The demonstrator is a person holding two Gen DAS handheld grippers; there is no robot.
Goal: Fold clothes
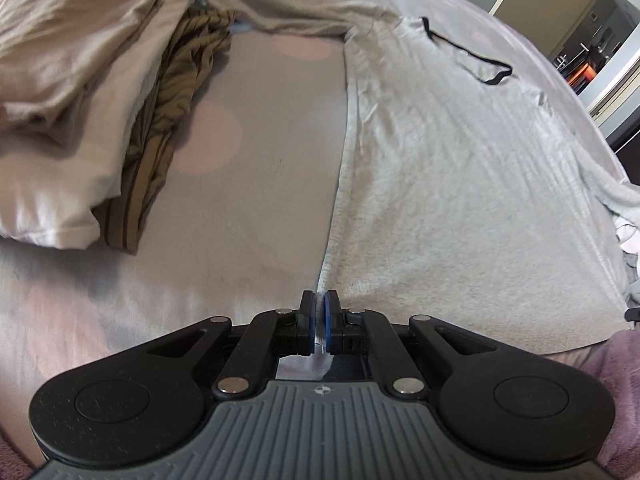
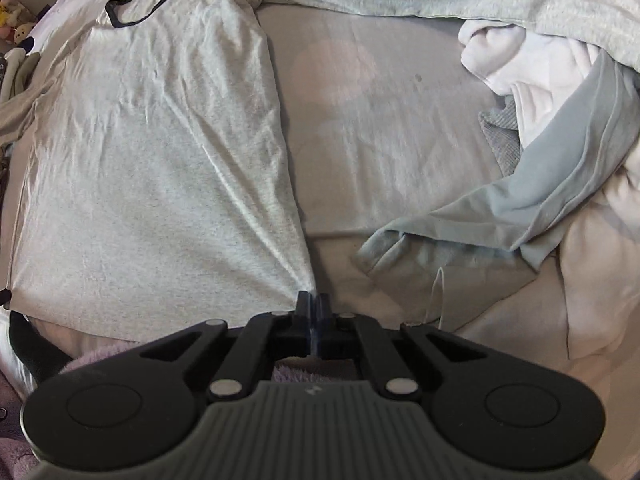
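Flat on the grey bedsheet with pale pink dots (image 1: 256,184) lies the light grey cotton T-shirt with black neck trim (image 1: 460,184), its long axis running near to far, collar at the far end. Both grippers pinch its near hem corners: the left gripper (image 1: 319,312) the left one, the right gripper (image 2: 313,312) the right one, jaws narrowed onto cloth.

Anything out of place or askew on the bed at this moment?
Nothing damaged or spilled. The grey T-shirt lies spread flat, though wrinkles fan out from the hem corner pinched by the right gripper; the left gripper is shut on the other corner. Unfolded clothes lie heaped beside it.
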